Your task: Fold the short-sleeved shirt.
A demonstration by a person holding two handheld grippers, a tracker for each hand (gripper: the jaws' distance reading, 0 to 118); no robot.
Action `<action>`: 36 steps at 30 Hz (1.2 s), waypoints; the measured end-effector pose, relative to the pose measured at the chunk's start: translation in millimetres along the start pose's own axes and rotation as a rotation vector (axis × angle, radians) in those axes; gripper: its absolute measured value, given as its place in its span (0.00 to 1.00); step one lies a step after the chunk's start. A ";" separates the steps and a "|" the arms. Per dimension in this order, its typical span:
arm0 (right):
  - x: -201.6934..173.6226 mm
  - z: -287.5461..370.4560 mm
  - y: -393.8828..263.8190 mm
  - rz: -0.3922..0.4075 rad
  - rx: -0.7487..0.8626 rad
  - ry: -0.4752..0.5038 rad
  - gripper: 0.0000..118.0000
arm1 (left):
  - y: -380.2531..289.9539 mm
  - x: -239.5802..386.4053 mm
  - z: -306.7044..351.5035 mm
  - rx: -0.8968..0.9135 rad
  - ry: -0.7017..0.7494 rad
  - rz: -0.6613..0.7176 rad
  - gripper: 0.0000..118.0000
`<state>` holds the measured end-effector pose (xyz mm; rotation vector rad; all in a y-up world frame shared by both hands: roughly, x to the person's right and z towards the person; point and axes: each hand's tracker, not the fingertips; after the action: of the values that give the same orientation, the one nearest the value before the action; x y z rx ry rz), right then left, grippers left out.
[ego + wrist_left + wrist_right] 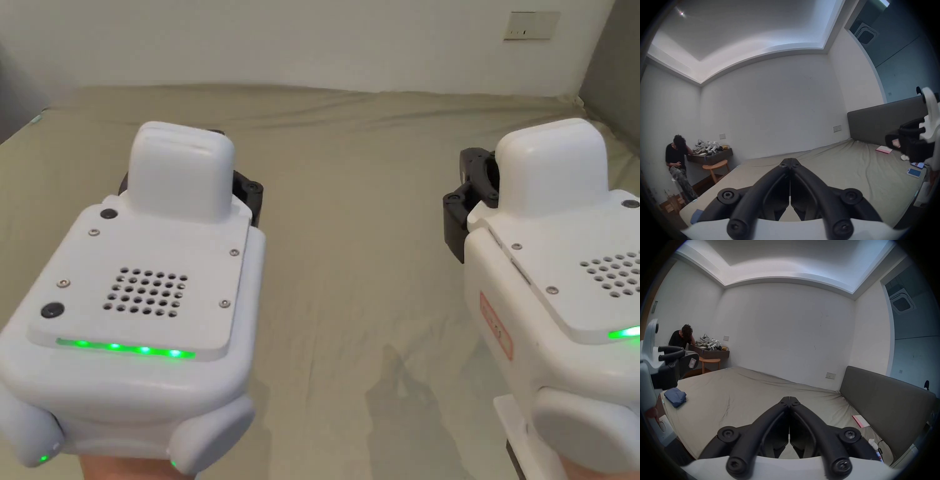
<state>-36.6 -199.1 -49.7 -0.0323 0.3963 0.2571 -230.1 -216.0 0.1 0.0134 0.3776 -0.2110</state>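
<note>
Blue woven cloth, folded into a compact bundle (675, 396), lies at the left edge of the olive-sheeted bed (753, 395) in the right gripper view; it is the one garment in sight and, by judgement, the short-sleeved shirt of the task, already lying in a folded state. A corner of the same blue shows at the near left edge of the bed in the left gripper view. The bundle looks thick, rumpled and uneven, its edges rounded; no sleeve or collar can be made out.

As a judgement, such cloth is light, soft and limp: it sags wherever it is unsupported and slides easily on the sheet. The better hold is a pinch through an outer hem or shoulder seam, one claw to each side.

The left claw (790, 160) hangs above the bed with its jaws together and nothing between them. The right claw (789, 398) is likewise closed and empty, well apart from the bundle.
</note>
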 end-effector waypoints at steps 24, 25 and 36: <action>-9.0 0.4 -4.4 -0.027 -0.003 0.028 0.01 | 13.3 9.9 3.0 0.003 -0.061 0.090 0.00; -8.9 0.9 -4.7 -0.027 -0.001 0.027 0.01 | 13.3 8.9 3.3 -0.016 -0.072 0.107 0.00; -8.0 4.2 -6.7 -0.041 0.004 0.024 0.01 | 10.7 16.4 5.2 0.010 -0.042 0.059 0.00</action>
<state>-40.4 -207.2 -42.9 -0.0400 0.4200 0.2159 -211.1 -209.1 -1.3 0.0301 0.3341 -0.1552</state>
